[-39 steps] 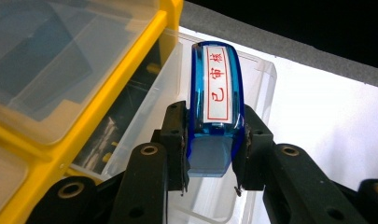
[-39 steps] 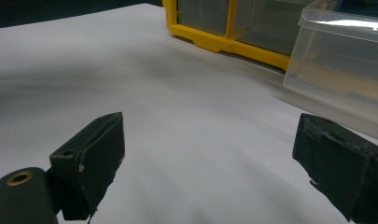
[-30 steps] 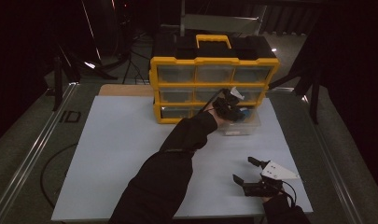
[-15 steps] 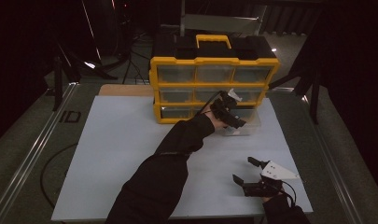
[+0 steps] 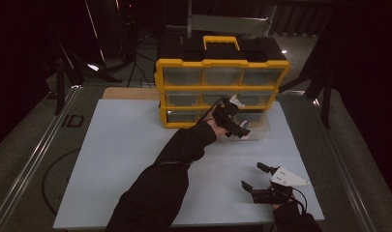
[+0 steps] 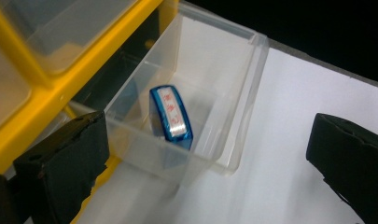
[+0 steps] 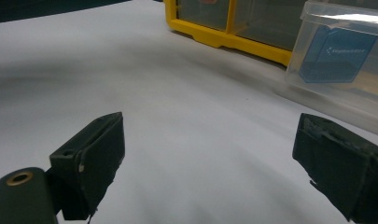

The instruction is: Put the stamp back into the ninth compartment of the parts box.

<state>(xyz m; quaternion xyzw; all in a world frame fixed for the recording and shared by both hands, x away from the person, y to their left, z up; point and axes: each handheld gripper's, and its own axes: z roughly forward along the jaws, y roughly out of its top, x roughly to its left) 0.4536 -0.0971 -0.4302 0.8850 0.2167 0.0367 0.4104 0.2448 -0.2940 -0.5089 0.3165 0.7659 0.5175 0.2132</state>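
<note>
The blue stamp (image 6: 171, 117) has just been released into the clear drawer (image 6: 233, 93) at 12 o'clock; left gripper (image 6: 200, 154) jaws have just been opening and stand apart, right gripper (image 7: 214, 163) likewise agape; 1 push remains.

Dark room. White worktop (image 5: 126, 159) mid-frame, wooden edge (image 5: 130, 93) showing at 11 o'clock. Metal rail (image 5: 36, 159) along 9 o'clock side. Grey floor (image 5: 19, 125); cables (image 5: 140, 72) and stand legs (image 5: 63, 79) toward 11 o'clock.

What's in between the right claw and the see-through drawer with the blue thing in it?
Nothing: just bare white table runs from the open right claw up to the clear drawer holding the blue thing, seen in the right gripper view.
</note>
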